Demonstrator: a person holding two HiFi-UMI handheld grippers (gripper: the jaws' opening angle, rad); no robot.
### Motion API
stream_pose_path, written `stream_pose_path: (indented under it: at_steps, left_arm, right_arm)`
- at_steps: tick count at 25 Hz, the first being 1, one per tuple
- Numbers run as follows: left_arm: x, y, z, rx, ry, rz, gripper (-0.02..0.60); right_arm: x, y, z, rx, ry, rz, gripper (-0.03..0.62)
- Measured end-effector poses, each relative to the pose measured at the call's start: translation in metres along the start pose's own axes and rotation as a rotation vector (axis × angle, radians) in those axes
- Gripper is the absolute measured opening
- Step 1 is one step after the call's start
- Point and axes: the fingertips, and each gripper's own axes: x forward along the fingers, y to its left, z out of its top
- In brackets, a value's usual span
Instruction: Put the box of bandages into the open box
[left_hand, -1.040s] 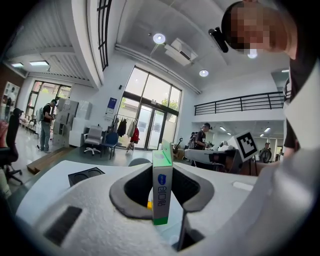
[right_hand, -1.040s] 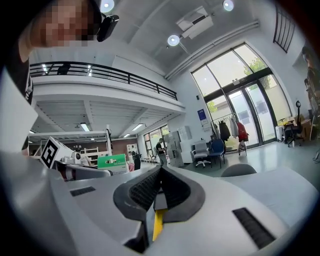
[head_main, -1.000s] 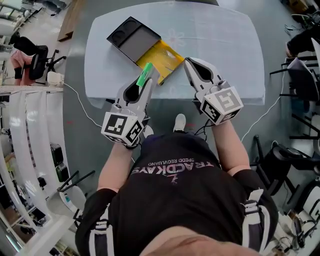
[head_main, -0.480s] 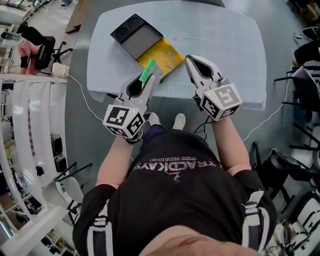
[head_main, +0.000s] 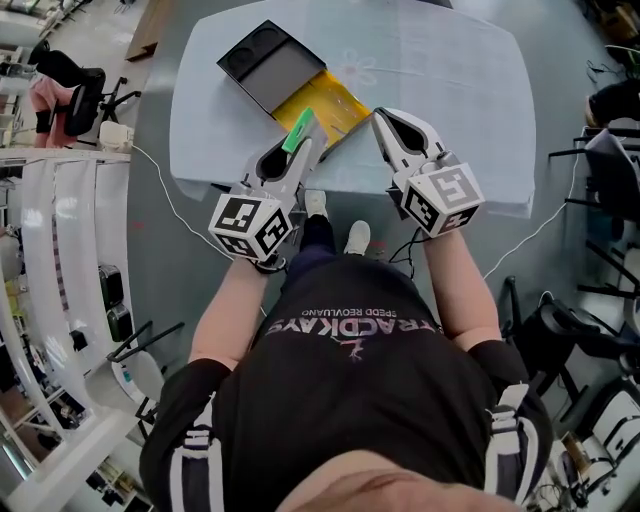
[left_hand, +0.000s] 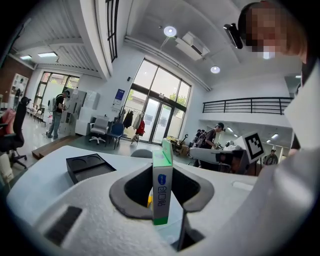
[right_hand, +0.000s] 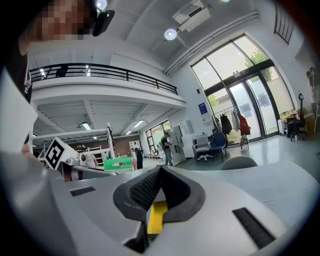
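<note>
Pale table (head_main: 450, 80) under me. My left gripper (head_main: 304, 134) jaws pinch the box of bandages (head_main: 296, 132), long axis aimed up-frame at the open box (head_main: 325, 100) just beyond. My right gripper (head_main: 385, 124) jaws are pressed together, empty, right of it.

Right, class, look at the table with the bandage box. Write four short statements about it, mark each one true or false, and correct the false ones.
1. The left gripper has its jaws closed on a green and white bandage box. True.
2. The bandage box lies inside the yellow box. False: it is in the left gripper's jaws, held upright near the yellow box's near edge.
3. A black tray with two round hollows lies right beside the yellow box. True.
4. The table has a dark brown top. False: its top is pale, with a faint flower pattern.
</note>
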Motion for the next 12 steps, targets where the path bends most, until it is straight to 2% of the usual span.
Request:
stream_pose_path:
  at_steps: [5,12]
  left_arm:
    - [0.019,0.016,-0.011,-0.064,0.023,-0.019,0.104]
    - [0.053,0.043,-0.036,-0.112,0.078,-0.052,0.104]
  right_arm:
    - [0.007,-0.01,-0.007,0.009,0.026,-0.032,0.012]
    - [0.029,-0.027,-0.03,0.039,0.087,-0.091,0.012]
